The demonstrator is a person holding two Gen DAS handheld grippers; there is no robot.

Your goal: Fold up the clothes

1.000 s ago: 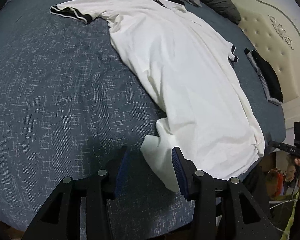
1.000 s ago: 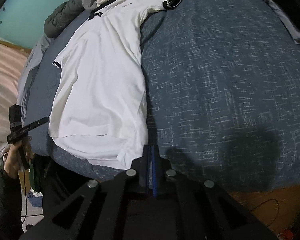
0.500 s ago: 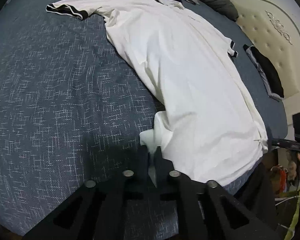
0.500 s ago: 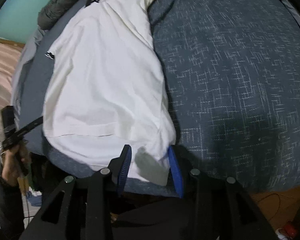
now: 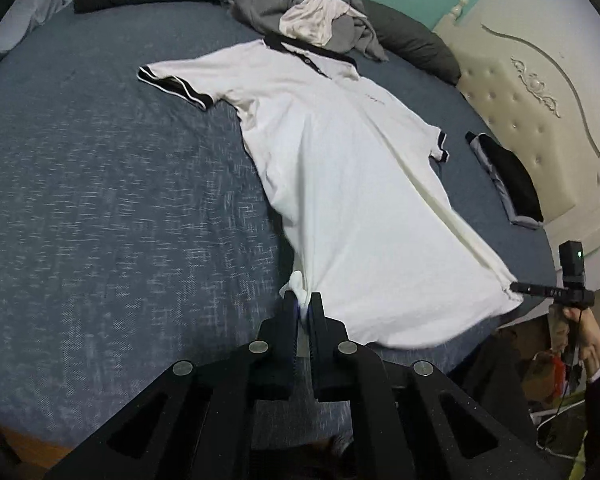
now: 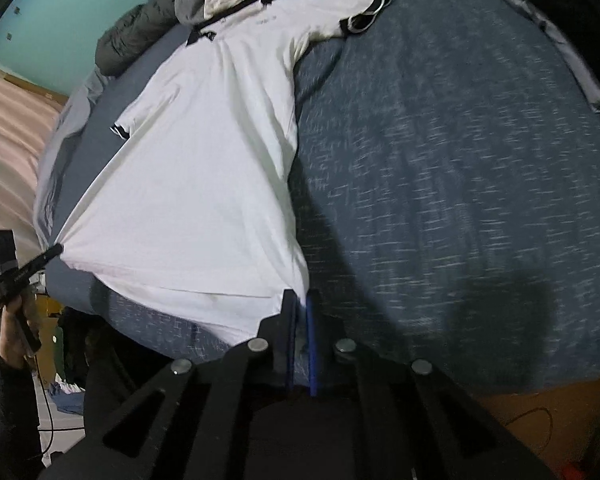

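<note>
Left claw (image 5: 303,306), closed, pinches one hem corner of the white polo shirt (image 5: 340,184); right claw (image 6: 299,308), closed, pinches the other. The shirt lies stretched on the blue bed (image 5: 100,220), collar near a clothes pile (image 5: 308,16). Risk: little fabric between the jaws, so a pull may slip a corner free. Depth of grip is hidden; motion blur obscures the bedding.

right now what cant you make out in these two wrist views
- Small print on the white polo shirt chest, left wrist view: too small.
- Hem corner in the left gripper: hidden by the fingers.
- Folded black garment, right wrist view: cut off by the frame edge.
- Blue bedspread weave, right wrist view: blurred.
</note>
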